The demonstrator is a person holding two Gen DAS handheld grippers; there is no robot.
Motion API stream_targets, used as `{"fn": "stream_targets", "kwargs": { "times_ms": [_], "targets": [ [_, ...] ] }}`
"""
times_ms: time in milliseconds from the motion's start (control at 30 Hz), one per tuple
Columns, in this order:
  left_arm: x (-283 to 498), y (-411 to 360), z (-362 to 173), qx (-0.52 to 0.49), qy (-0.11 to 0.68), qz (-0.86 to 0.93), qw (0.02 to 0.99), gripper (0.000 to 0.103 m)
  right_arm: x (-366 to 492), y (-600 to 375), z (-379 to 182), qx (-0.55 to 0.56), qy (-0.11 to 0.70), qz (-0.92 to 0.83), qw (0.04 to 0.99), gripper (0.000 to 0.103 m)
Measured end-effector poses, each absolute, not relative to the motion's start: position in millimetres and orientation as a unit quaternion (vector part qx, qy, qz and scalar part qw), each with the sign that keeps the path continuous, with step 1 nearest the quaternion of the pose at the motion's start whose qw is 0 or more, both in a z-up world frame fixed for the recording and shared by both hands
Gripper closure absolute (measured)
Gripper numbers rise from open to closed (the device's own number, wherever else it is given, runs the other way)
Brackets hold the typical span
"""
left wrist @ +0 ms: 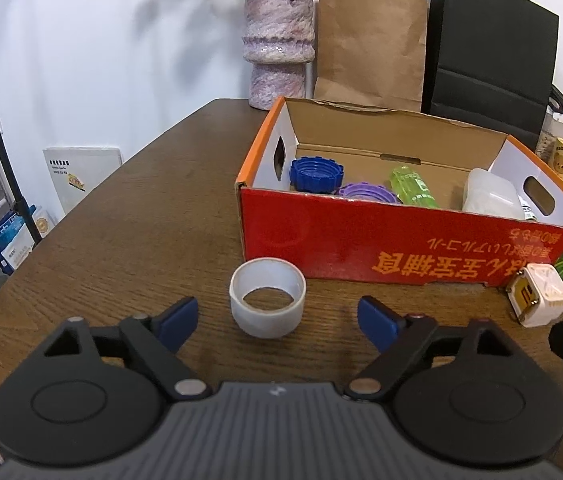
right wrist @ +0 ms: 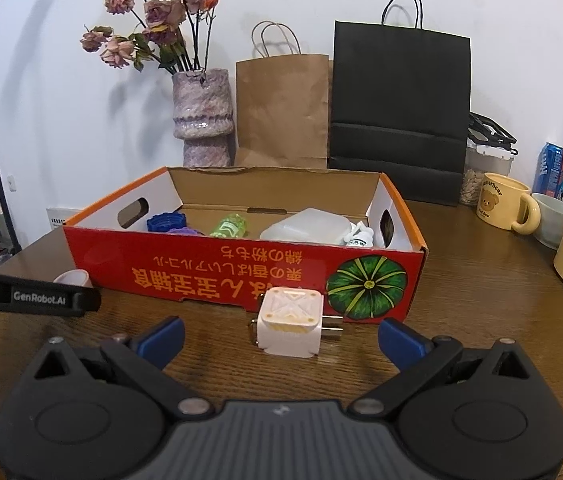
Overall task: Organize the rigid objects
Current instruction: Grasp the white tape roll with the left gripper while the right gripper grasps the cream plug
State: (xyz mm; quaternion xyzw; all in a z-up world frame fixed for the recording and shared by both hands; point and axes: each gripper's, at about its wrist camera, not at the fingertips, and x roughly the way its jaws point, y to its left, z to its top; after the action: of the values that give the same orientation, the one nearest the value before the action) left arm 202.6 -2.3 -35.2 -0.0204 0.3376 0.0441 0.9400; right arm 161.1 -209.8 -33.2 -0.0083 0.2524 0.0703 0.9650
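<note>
Two claws hover over a dark wooden bench, each facing one item.

The left claw is released, its pads flanking but clear of a translucent white tape roll. The right claw is released behind a pale cube-shaped plug adapter. Both items lie just before the red cardboard box.

Right gripper, blue-padded fingers spread wide, empty. Between them, untouched: white cube-shaped plastic plug adapter on dark wood-grain counter. Behind it: red-and-orange open cardboard box holding blue ridged plastic lid, green bottle, translucent white container.
</note>
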Motion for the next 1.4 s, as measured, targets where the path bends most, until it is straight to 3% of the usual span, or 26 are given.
{"fn": "stream_targets", "kwargs": {
  "times_ms": [200,533,1400],
  "targets": [
    [214,1,-38,-0.030,0.340,0.046,0.939,0.025,168,-207,-35,-0.011,0.257,0.069,0.964,0.000],
    [221,9,-44,-0.051,0.346,0.039,0.936,0.057,186,-203,-39,-0.014,0.263,0.066,0.962,0.000],
    [215,6,-41,-0.035,0.324,0.039,0.945,0.058,231,-199,-53,-0.017,0.306,0.044,0.951,0.000]
  ]
}}
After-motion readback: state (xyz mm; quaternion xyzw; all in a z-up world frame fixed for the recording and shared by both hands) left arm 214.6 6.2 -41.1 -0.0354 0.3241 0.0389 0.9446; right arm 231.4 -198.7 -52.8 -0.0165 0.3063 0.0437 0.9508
